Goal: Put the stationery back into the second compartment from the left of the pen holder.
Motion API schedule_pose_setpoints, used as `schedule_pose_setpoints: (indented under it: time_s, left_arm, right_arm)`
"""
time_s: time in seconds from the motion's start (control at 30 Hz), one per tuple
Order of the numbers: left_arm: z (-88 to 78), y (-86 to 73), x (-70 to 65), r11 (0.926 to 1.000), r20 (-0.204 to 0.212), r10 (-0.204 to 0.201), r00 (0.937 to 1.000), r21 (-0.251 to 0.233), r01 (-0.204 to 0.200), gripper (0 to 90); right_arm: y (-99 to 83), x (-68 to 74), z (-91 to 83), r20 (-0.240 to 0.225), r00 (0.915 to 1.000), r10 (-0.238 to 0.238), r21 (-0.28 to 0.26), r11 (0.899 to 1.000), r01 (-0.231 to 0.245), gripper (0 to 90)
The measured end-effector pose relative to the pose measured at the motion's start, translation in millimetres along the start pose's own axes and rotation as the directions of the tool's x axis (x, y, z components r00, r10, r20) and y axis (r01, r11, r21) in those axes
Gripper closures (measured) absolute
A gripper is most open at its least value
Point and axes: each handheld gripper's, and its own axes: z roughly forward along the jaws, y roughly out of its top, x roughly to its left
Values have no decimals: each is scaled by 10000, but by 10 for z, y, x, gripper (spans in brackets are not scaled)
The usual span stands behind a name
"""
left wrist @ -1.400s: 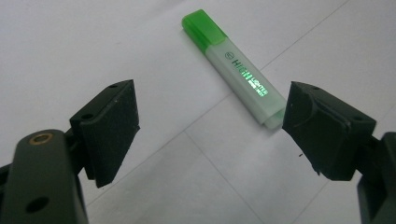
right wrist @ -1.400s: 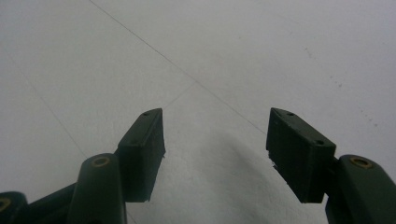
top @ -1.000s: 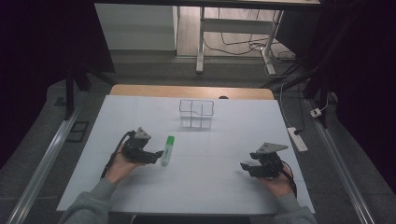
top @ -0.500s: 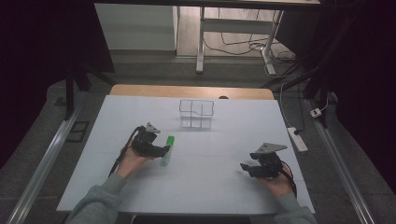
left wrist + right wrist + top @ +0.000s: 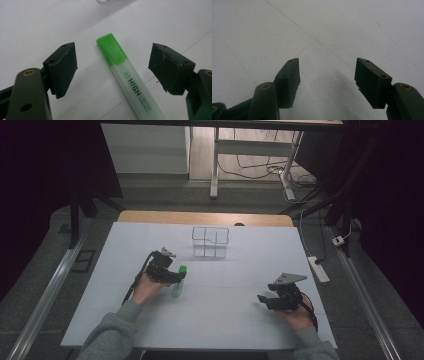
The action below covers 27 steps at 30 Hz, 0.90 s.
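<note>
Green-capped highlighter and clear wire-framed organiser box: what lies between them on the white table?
Nothing: in the high view, bare white table separates the green-capped highlighter from the clear organiser box.

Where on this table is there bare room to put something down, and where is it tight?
The widest bare stretch of the table lies between the left gripper and the right gripper. The far corners on either side of the clear wire organizer are also free. It is tight around the green highlighter, which lies between the left gripper's open jaws.
</note>
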Motion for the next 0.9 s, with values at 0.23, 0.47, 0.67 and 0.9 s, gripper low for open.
schedule_pose_setpoints:
  time_s: [0.23, 0.47, 0.67, 0.9]
  left_arm:
    - [149, 111, -23, 9991, -58, -76, 10000, 418, 78, 234]
    - [269, 140, -11, 9972, -190, -338, 9992, 661, 350, 253]
    - [333, 159, -1, 9953, -373, -460, 9982, 831, 490, 298]
    - [384, 172, -17, 9921, -497, -470, 9977, 1143, 524, 370]
  right_arm:
    - [-5, 6, 18, -27, 10000, -60, 109, 9999, 60, 362]
    - [-6, 5, 19, -28, 10000, -45, 107, 9999, 45, 362]
    - [-7, 1, 23, -6, 10000, -29, 128, 9999, 29, 362]
    - [-9, -2, 26, 45, 10000, -23, 171, 9999, 22, 361]
